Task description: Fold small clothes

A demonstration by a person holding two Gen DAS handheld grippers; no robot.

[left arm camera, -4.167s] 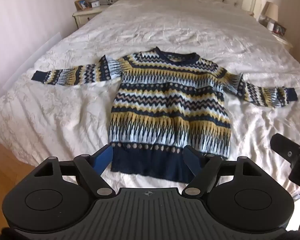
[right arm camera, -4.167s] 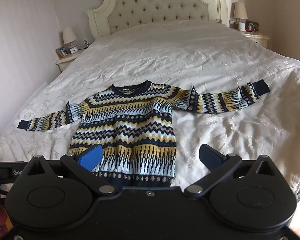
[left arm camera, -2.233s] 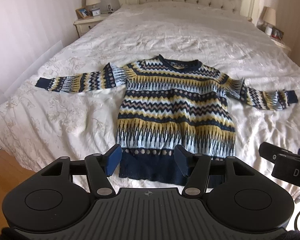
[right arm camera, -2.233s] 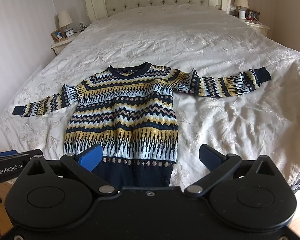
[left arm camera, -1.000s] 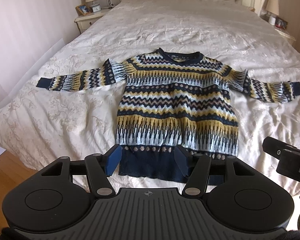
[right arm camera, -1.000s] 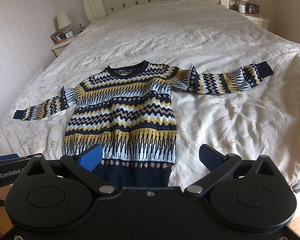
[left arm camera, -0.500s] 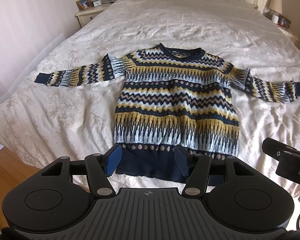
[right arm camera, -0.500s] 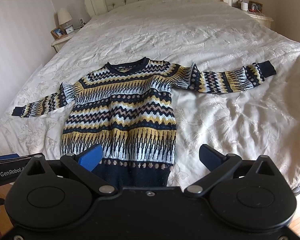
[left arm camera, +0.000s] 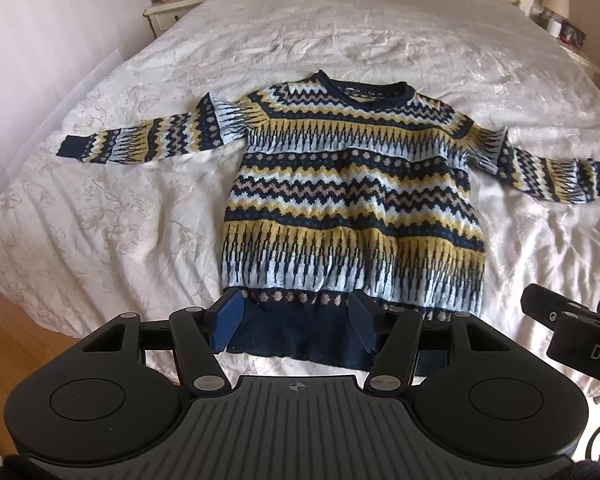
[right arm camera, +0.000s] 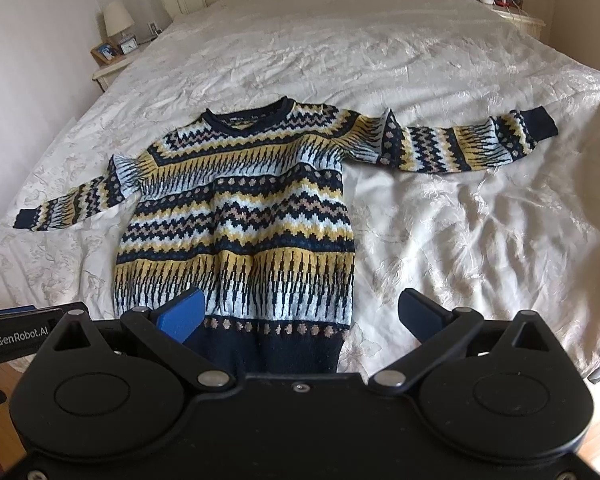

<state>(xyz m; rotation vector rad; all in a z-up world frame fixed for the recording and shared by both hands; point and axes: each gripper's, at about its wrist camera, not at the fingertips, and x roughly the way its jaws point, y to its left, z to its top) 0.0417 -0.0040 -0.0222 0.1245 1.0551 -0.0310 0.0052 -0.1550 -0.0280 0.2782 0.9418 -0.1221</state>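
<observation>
Change: you've brought both grippers lower and closer; the sweater (left arm camera: 352, 204) now looms larger.
Sweater: flat on the bed (left arm camera: 99, 216), sleeves spread, hem at 6 o'clock.
Left gripper (left arm camera: 295, 318): fingers apart, empty, above the hem.
Right gripper (right arm camera: 300, 312): fingers wide apart, empty.
Meaning: no fold begun; a hem grasp looks next.

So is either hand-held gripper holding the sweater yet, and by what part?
Neither. The left hand-held gripper and right hand-held gripper both stand open above the sweater, which lies flat and unfolded on the bed.
</observation>
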